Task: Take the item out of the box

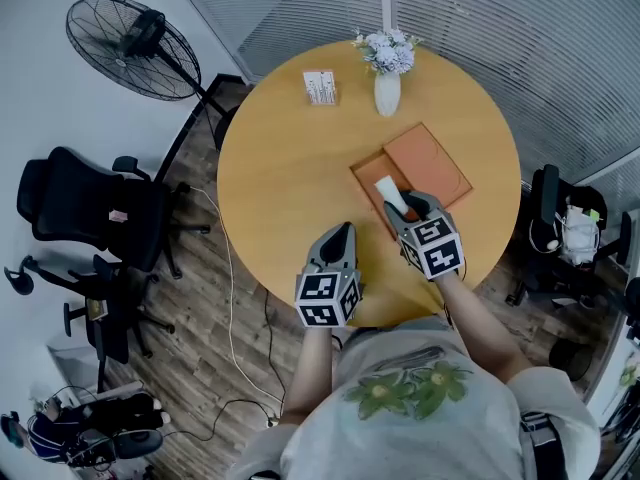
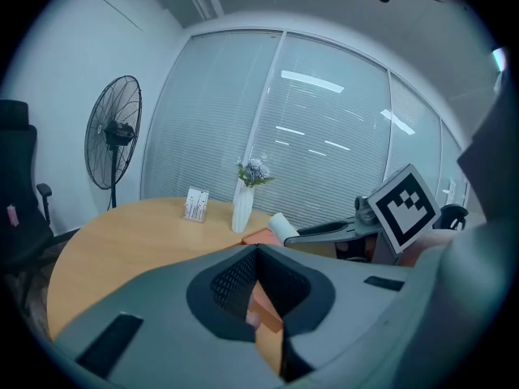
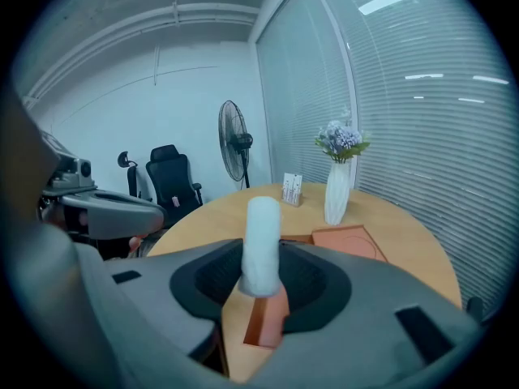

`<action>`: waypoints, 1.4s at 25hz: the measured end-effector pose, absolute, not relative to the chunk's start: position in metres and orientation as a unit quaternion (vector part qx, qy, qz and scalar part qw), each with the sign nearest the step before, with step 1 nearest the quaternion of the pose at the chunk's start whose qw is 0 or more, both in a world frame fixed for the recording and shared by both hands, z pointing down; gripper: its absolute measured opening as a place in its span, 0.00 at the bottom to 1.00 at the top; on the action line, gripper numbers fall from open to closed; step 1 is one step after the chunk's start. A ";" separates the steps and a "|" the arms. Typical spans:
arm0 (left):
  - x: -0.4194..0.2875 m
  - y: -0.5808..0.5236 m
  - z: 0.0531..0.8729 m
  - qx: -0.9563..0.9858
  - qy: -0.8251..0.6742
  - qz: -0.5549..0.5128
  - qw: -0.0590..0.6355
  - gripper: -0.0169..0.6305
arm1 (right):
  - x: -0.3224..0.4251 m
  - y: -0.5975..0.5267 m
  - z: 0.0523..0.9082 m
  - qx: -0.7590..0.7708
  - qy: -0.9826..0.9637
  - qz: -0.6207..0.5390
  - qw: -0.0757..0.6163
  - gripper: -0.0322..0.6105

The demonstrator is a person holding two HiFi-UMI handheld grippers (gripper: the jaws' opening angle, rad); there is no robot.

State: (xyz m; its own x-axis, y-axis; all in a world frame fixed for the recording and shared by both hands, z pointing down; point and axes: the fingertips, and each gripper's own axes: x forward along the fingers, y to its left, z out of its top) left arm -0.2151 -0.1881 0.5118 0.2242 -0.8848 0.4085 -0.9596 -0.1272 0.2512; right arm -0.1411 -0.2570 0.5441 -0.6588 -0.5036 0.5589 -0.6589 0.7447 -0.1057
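An open orange box (image 1: 362, 176) lies on the round wooden table (image 1: 280, 168), its lid (image 1: 428, 163) flat beside it on the right. My right gripper (image 1: 405, 206) hangs over the box, shut on a white cylindrical item (image 1: 388, 190). In the right gripper view the item (image 3: 262, 245) stands upright between the jaws, with the box (image 3: 268, 318) below it. My left gripper (image 1: 338, 233) hovers over bare table left of the box, its jaws together and holding nothing. The left gripper view shows the item (image 2: 282, 225) off to the right.
A white vase of flowers (image 1: 387, 93) and a small card stand (image 1: 320, 88) sit at the table's far side. A standing fan (image 1: 130, 48) and black office chairs (image 1: 85, 208) are on the left; another chair (image 1: 560, 218) is on the right.
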 end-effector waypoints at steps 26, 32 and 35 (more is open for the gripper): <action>-0.208 -0.178 0.503 0.745 -0.623 0.079 0.225 0.03 | -0.130 -0.223 0.480 0.290 -0.939 0.114 0.143 0.26; -0.213 -0.172 0.501 0.744 -0.625 0.075 0.225 0.03 | -0.136 -0.213 0.473 0.280 -0.944 0.104 0.140 0.26; -0.213 -0.170 0.501 0.744 -0.625 0.075 0.225 0.03 | -0.137 -0.212 0.472 0.280 -0.944 0.104 0.140 0.26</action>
